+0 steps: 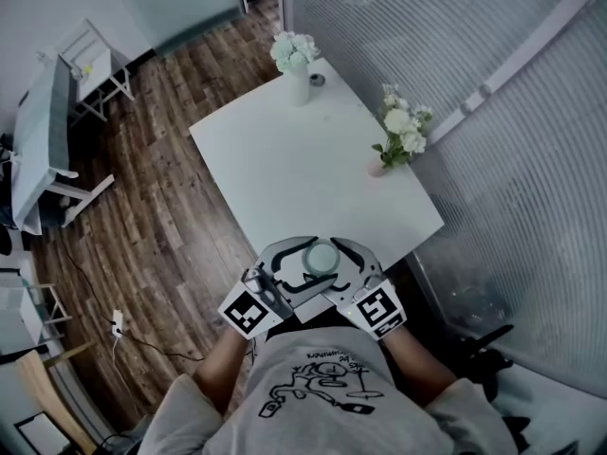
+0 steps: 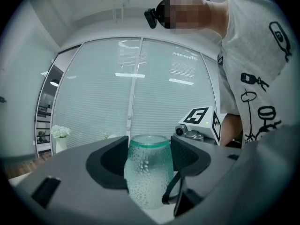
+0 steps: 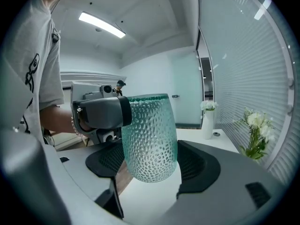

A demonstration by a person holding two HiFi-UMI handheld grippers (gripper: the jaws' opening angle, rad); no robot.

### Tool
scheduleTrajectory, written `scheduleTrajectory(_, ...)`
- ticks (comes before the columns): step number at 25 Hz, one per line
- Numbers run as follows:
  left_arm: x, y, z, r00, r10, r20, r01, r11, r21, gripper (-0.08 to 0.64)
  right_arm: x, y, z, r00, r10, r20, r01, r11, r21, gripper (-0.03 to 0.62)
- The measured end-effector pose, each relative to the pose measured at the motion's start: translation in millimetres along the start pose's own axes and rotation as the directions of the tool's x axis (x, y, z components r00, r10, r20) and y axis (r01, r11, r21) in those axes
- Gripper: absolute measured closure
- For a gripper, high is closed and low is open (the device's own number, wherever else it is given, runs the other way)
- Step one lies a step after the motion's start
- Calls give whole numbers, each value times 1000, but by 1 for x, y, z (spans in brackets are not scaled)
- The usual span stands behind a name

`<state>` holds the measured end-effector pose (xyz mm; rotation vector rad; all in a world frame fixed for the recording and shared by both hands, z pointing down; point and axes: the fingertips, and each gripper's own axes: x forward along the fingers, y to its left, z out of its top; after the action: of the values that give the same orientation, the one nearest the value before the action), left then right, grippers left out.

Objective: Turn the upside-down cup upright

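A green-tinted, dimpled glass cup (image 1: 321,257) hangs just above the front edge of the white table (image 1: 313,169), between both grippers. In the left gripper view the cup (image 2: 147,172) has its green-rimmed wide end on top. It fills the gap of my left gripper (image 2: 149,158), whose pads lie against its sides. The right gripper view shows the cup (image 3: 150,139) slightly tilted, its rounded end clear of the tabletop. There my right gripper (image 3: 151,163) has a pad at each side of it. In the head view my left gripper (image 1: 302,265) and right gripper (image 1: 340,265) close round it from opposite sides.
A white vase of flowers (image 1: 297,69) stands at the table's far corner with a small dark object (image 1: 317,80) beside it. A small pink vase of flowers (image 1: 400,140) is at the right edge. A glass wall with blinds (image 1: 512,112) runs along the right; wooden floor (image 1: 152,207) lies left.
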<state>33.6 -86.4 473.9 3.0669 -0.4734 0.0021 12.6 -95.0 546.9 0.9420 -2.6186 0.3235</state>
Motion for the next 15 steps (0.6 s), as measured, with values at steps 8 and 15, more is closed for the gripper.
scheduleTrajectory(8, 4, 13, -37, 1000, 0, -19, -1, 999, -36, 276, 21, -12, -33, 997, -4, -75, 4, 1000, 2, 225)
scheduleTrajectory(15, 4, 21, -67, 1000, 3, -28, -5, 998, -67, 278, 36, -17, -61, 990, 1, -143, -1, 1000, 1, 227)
